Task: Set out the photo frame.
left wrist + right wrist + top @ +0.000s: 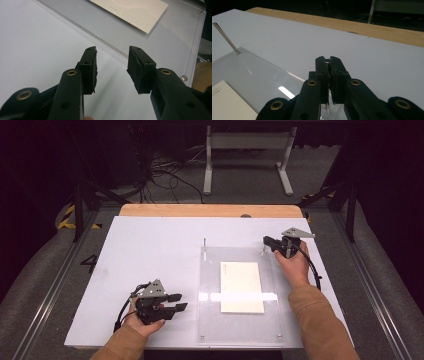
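Observation:
A clear acrylic plate (210, 280) lies on the white table (150, 250), with a cream card (241, 286) under or in it. A thin metal pin (204, 243) stands upright at the plate's far left corner. My right gripper (265, 240) is at the far right corner, its jaws pressed together on a second upright pin (263, 251). In the right gripper view the right gripper (328, 59) shows no gap, with a bit of metal (325, 106) below it. My left gripper (183, 301) rests open on the table, left of the plate, holding nothing.
Small screws (202, 337) sit at the plate's near corners. A wooden strip (210, 210) runs along the table's far edge. Beyond it are a metal stand (247, 155) and floor cables (160, 175). Bare white table spreads to the left of the plate.

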